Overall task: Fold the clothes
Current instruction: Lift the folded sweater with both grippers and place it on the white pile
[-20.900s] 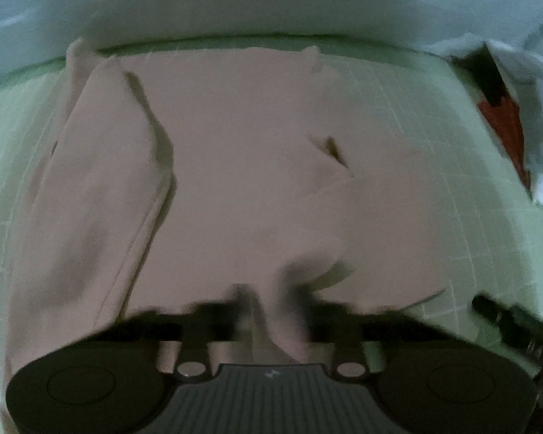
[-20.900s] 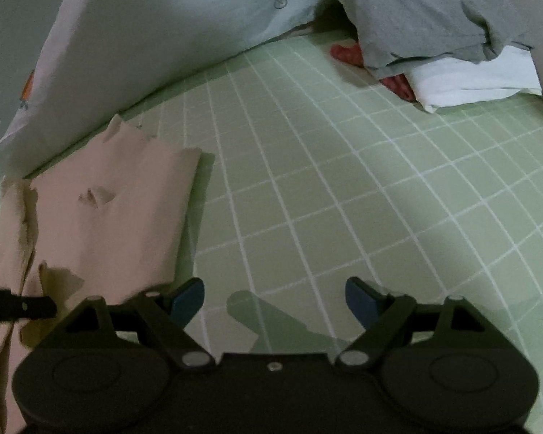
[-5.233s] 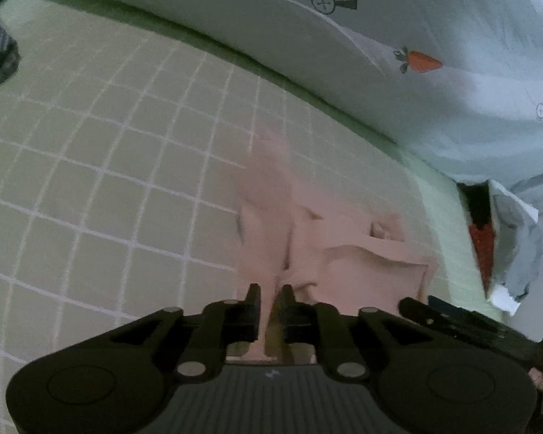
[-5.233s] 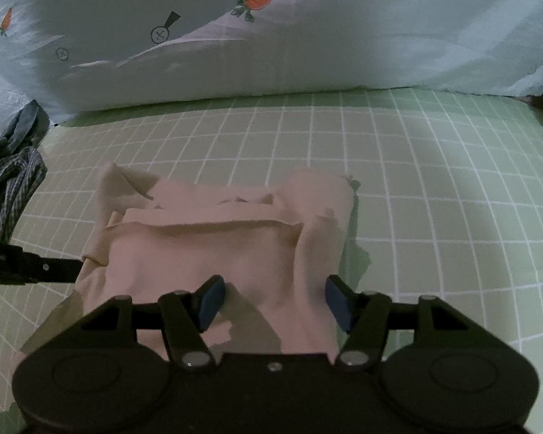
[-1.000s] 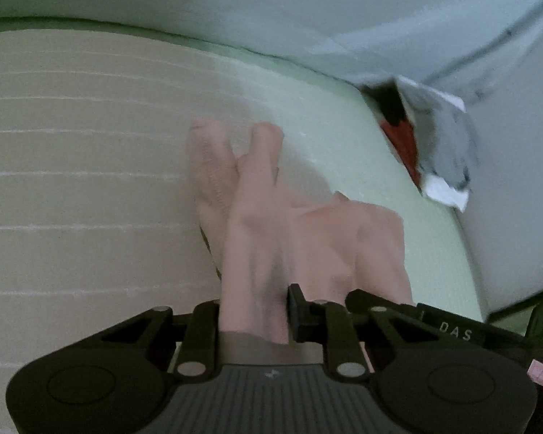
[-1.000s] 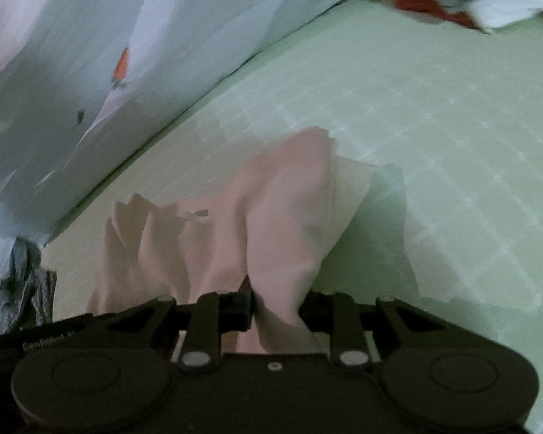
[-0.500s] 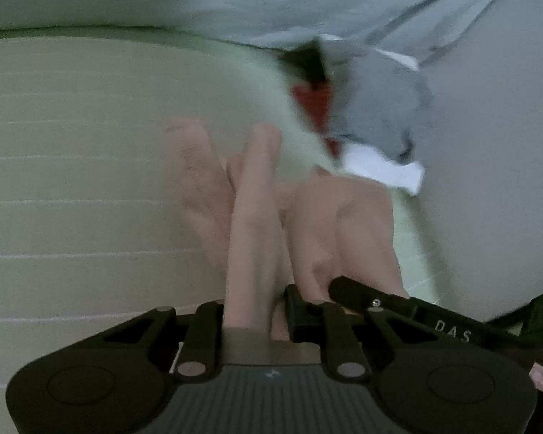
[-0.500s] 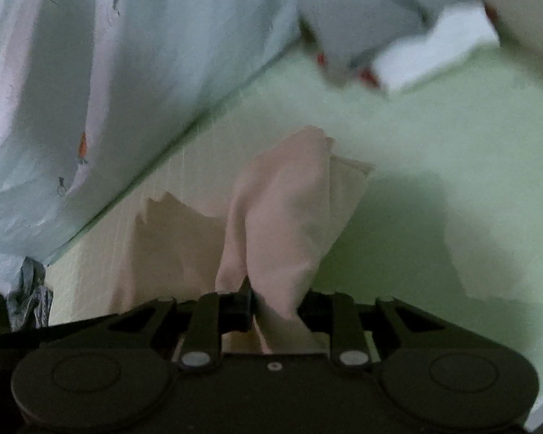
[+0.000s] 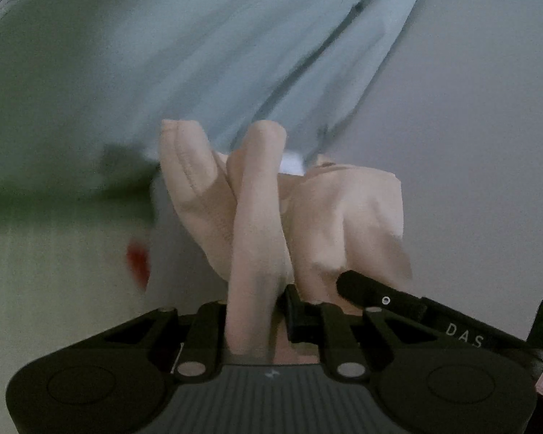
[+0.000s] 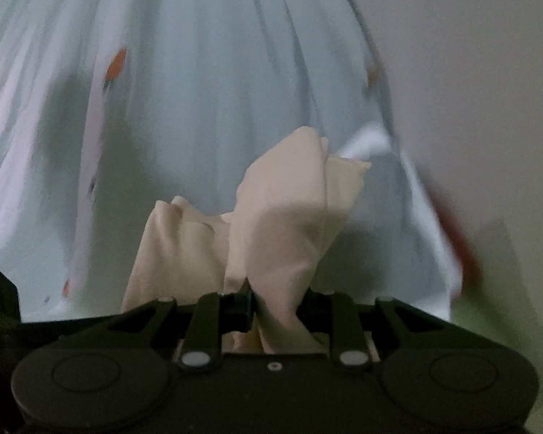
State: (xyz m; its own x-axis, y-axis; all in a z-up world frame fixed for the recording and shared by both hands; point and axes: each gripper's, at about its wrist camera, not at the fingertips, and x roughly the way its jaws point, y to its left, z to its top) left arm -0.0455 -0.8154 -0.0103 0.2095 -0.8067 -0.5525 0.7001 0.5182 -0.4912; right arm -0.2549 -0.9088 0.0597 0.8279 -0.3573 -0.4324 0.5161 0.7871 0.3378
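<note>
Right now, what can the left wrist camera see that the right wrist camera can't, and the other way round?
Only the left wrist view shows the other claw's black arm, lettered DAS, reaching in from the right. Only the right wrist view shows small orange carrot prints on the pale blue sheet. Both show a claw, left claw and right claw, shut on the same beige garment, bunched and lifted, with a blurred red patch off to one side.

Probably a home bedroom: carrot-print bedsheet [image 10: 184,83] draped behind, plain wall [image 10: 470,72], blurred green mat [image 9: 36,253].
</note>
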